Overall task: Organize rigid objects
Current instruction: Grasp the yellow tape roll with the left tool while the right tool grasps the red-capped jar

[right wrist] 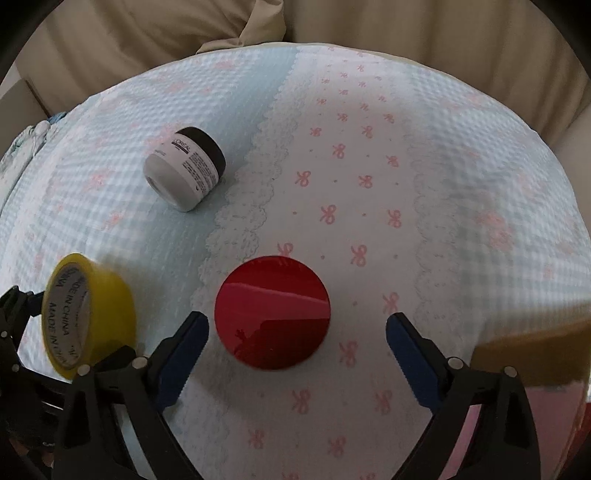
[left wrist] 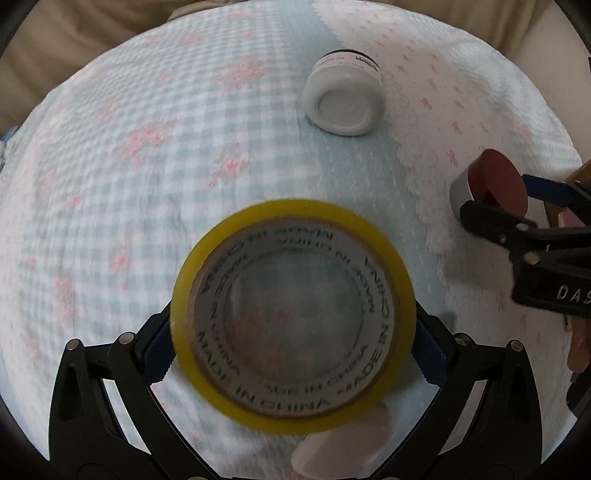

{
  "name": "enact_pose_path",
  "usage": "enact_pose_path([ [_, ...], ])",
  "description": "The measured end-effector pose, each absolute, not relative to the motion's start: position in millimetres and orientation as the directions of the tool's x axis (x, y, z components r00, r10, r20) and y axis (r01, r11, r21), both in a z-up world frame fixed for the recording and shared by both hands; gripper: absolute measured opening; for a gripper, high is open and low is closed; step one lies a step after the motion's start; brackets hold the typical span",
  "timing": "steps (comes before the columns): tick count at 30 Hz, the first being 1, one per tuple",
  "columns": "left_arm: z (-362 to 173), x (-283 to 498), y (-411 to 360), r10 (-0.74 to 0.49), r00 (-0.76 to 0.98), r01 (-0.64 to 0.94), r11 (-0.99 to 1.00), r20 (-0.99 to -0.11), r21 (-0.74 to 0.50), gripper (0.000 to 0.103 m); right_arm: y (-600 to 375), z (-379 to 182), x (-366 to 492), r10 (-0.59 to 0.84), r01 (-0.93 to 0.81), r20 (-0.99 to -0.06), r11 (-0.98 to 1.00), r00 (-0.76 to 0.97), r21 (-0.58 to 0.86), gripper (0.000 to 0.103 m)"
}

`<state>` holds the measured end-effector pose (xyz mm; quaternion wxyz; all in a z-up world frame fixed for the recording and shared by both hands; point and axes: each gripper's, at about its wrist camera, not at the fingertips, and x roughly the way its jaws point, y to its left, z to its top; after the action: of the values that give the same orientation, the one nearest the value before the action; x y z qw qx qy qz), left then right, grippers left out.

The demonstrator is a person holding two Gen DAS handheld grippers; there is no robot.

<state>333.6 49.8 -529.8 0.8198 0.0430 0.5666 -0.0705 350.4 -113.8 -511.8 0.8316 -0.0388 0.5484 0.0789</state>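
Note:
My left gripper (left wrist: pixel 293 341) is shut on a yellow tape roll (left wrist: pixel 293 314), held on edge above the cloth; the roll also shows in the right wrist view (right wrist: pixel 88 317). A red-lidded round jar (right wrist: pixel 272 312) stands on the cloth between my right gripper's open fingers (right wrist: pixel 297 354), which do not touch it. In the left wrist view the red-lidded jar (left wrist: pixel 487 184) sits at the right gripper's tips (left wrist: pixel 491 201). A white cream jar with a black lid (right wrist: pixel 186 168) lies on its side farther back, also in the left wrist view (left wrist: pixel 345 98).
A light blue and pink patterned cloth (right wrist: pixel 369 166) covers the table. Beige cushions (right wrist: pixel 406 33) rise behind it. A brown object (right wrist: pixel 532 354) sits blurred at the right edge. A pale pink round thing (left wrist: pixel 343 443) lies under the tape roll.

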Motion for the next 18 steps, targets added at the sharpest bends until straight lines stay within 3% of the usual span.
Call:
enact_pose_path([
  [3, -529.4, 333.9, 46.2, -0.052, 0.357, 0.166, 0.986, -0.933, 0.008, 0.099, -110.8, -511.3, 353.2, 0.089, -0.182, -0.911, 0.983, 0.402, 0.015, 0.095],
  [7, -526.8, 331.9, 46.5, -0.047, 0.359, 0.163, 0.987, -0.932, 0.013, 0.097, -105.2, -519.8, 360.2, 0.093, -0.214, -0.925, 0.977, 0.368, 0.013, 0.056],
  [8, -526.5, 332.6, 46.7, -0.046, 0.357, 0.161, 0.987, -0.933, 0.013, 0.097, -103.6, -520.9, 360.9, 0.103, -0.224, -0.925, 0.974, 0.365, 0.02, 0.053],
  [18, -517.1, 339.2, 50.3, -0.035, 0.367, 0.145, 0.989, -0.93, 0.02, 0.097, -100.1, -518.4, 355.5, 0.088, -0.247, -0.926, 0.969, 0.366, -0.005, 0.05],
])
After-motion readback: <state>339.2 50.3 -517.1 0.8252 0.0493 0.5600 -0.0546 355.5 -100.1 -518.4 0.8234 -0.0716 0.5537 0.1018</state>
